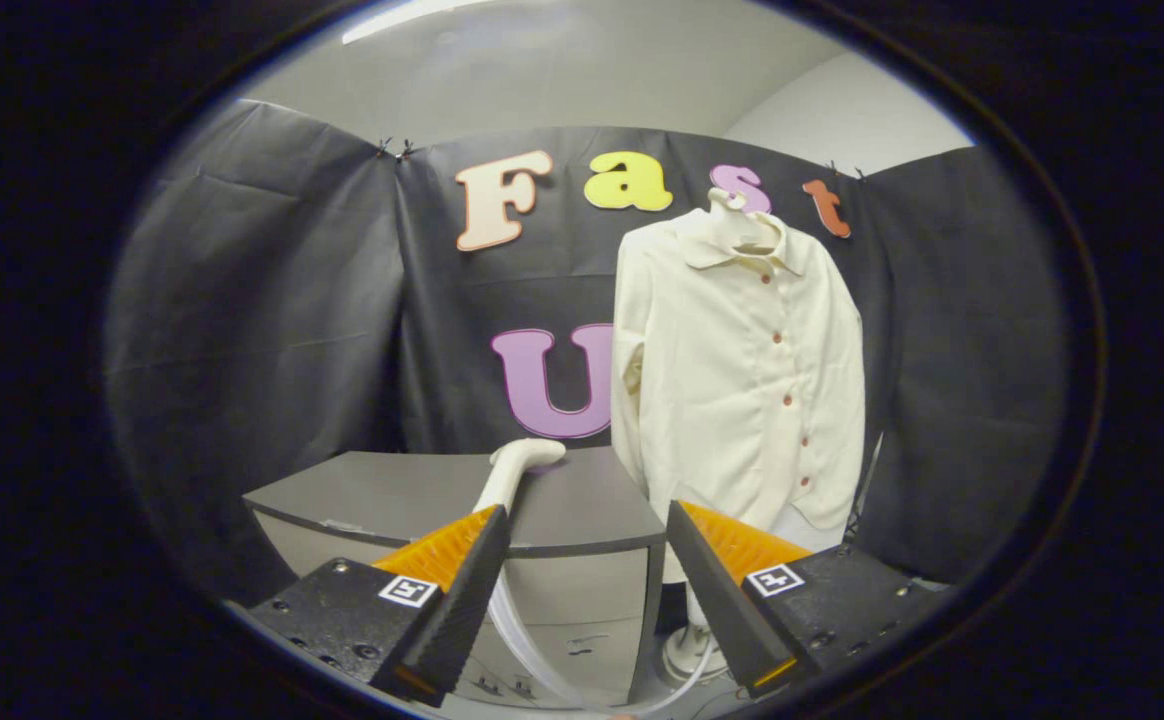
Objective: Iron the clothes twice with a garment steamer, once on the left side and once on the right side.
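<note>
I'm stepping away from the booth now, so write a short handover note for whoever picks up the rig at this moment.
Tongs: open, holding nothing, aimed over the cabinet.
Steamer head: lies on the grey cabinet, just ahead of the fingers; its hose drops down the cabinet front.
Shirt: cream, buttoned, hanging on a stand beside the cabinet, beyond the fingers.
Done: nothing that shows; steamer not yet picked up.
Left: grasp the steamer, then steam the shirt's left side and right side.

Cloth-walled recording booth [272, 300] with grey cabinet [542, 520]
</note>
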